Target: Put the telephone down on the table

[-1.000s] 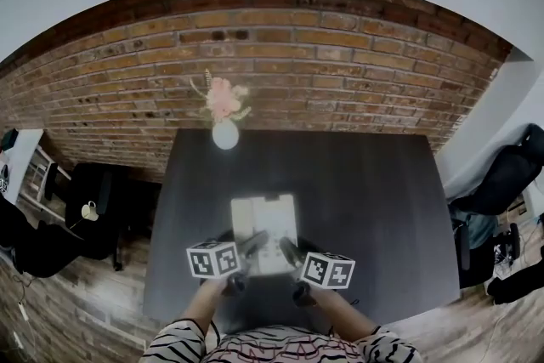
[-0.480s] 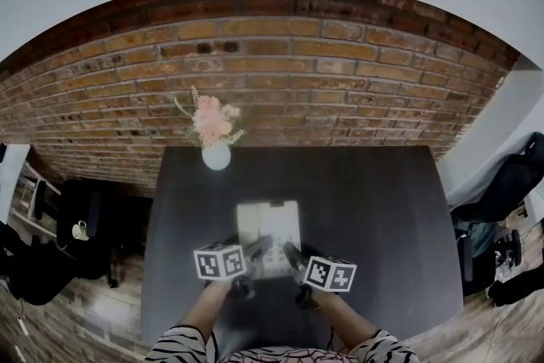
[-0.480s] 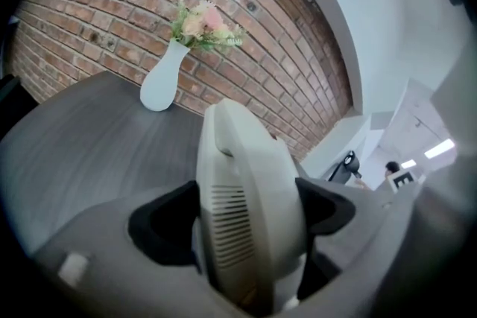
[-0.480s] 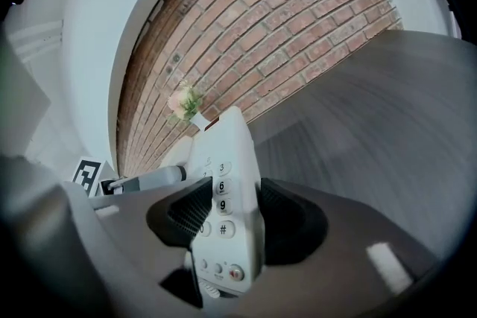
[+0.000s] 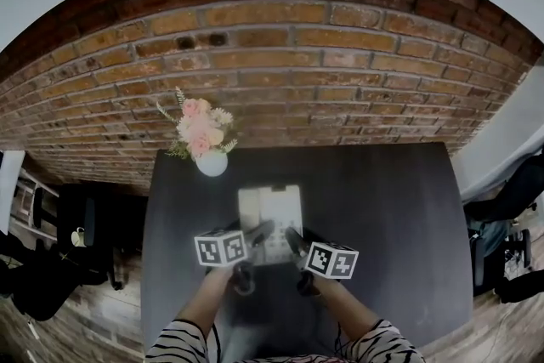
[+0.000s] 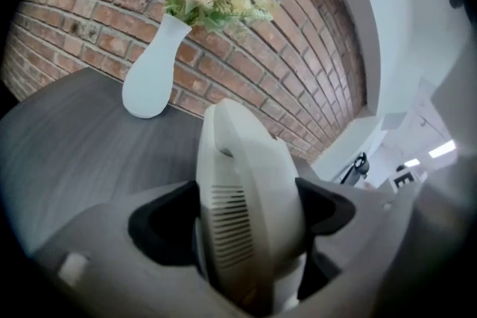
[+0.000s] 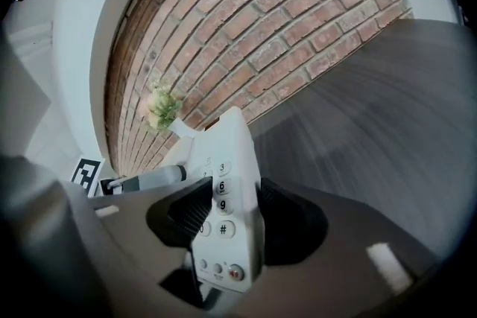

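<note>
Right now both grippers are clamped on the white telephone (image 5: 270,218), one from each side. The left gripper (image 6: 248,212) has its dark pads pressed against the handset end, with the vented side facing its camera. The right gripper (image 7: 235,216) bites the keypad edge, its pads beside the 6, 9 and # keys. The telephone sits between the two, over the dark table (image 5: 391,217); whether its underside touches the top I can't tell. Ahead and to the left of the left gripper stands a white vase (image 5: 211,163) of pink flowers, close to the brick wall (image 5: 306,72).
</note>
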Tool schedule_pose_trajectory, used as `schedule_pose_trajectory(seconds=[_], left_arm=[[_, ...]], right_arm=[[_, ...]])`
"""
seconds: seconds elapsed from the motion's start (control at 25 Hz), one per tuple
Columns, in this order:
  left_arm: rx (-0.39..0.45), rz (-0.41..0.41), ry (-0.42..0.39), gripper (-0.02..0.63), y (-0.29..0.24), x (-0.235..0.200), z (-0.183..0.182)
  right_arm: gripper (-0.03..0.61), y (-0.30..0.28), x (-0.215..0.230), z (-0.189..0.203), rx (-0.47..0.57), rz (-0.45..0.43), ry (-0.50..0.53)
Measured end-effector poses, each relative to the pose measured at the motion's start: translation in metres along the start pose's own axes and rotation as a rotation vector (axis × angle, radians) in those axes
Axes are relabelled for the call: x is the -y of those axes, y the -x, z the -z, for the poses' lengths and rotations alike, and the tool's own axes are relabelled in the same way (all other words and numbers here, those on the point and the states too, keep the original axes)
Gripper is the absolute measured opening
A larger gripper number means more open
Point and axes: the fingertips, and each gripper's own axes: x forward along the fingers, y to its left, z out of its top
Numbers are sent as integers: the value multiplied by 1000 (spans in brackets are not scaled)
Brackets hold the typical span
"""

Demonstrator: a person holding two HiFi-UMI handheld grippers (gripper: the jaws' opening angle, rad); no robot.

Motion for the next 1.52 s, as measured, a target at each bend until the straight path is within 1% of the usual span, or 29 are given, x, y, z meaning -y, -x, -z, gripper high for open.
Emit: schedule_pose_trajectory(seconds=[0.28, 0.56, 0.76, 1.08, 1.28, 1.52], left_arm=[[-11, 7, -13, 414, -42, -27, -26], [-14, 11, -11, 414, -71, -49, -43], [-14, 18, 7, 414, -86, -61, -46], [-31, 9, -5, 414, -97, -73, -45], [-42, 1, -15, 414, -101, -77, -43], [-34, 19, -21, 416, -103, -79, -43]], right_arm=[[196, -44, 19, -28, 19, 7, -11], [196, -75, 32, -46, 19, 19, -1], [196, -90, 41, -51, 13, 38, 11], [193, -105, 49, -49, 3, 46, -6], [190, -109, 51, -49, 5, 53, 4], [195, -110, 51, -49, 8, 55, 2]])
